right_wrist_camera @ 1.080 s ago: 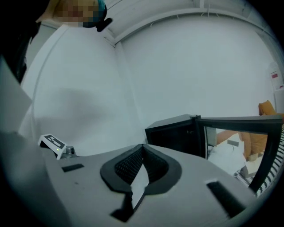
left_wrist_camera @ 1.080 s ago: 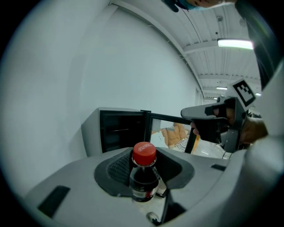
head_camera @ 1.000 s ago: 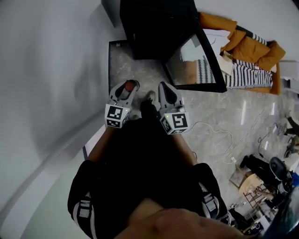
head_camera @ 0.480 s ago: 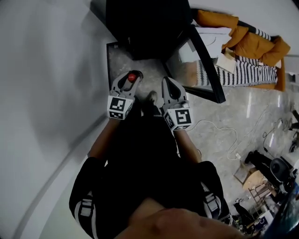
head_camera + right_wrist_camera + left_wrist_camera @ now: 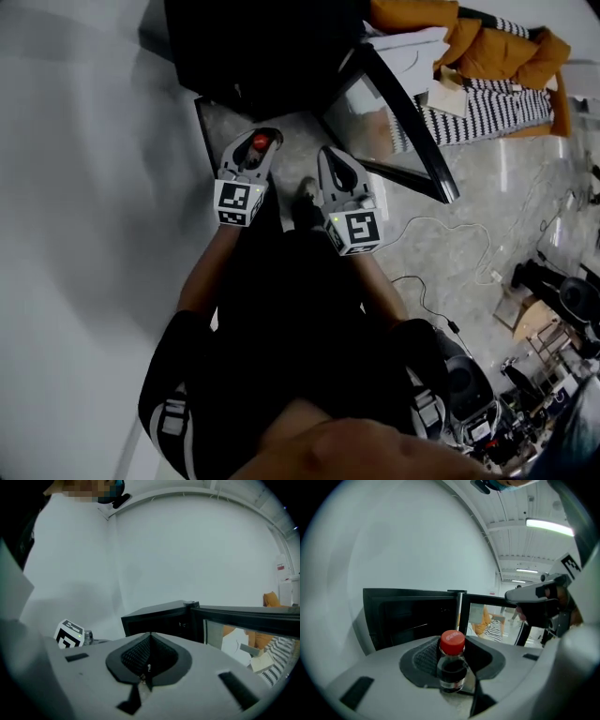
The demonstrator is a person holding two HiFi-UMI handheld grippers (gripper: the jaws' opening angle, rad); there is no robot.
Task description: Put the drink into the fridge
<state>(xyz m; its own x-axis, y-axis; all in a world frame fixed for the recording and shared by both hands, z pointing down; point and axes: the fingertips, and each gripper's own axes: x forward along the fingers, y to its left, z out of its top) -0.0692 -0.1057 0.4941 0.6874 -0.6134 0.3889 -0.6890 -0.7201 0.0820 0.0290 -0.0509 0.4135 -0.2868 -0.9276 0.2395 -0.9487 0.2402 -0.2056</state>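
Ahead, at twelve o'clock in the head view, the black fridge (image 5: 262,47) stands with its glass door (image 5: 403,122) swung out toward two o'clock. The left gripper (image 5: 253,155) clamps the upright drink bottle (image 5: 452,667) just outside the fridge's open front. The right gripper (image 5: 336,173), at its three o'clock, has its jaws pressed together, empty. A red cap (image 5: 452,642) tops the bottle.

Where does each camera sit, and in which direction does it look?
Head view: on the head, looking down at the fridge; shows arms, left gripper, right gripper.
Left gripper view: on the left gripper, facing the fridge; its fingers hold the drink bottle.
Right gripper view: on the right gripper, facing the fridge; fingers together, empty.
Shared: all three show the open fridge.
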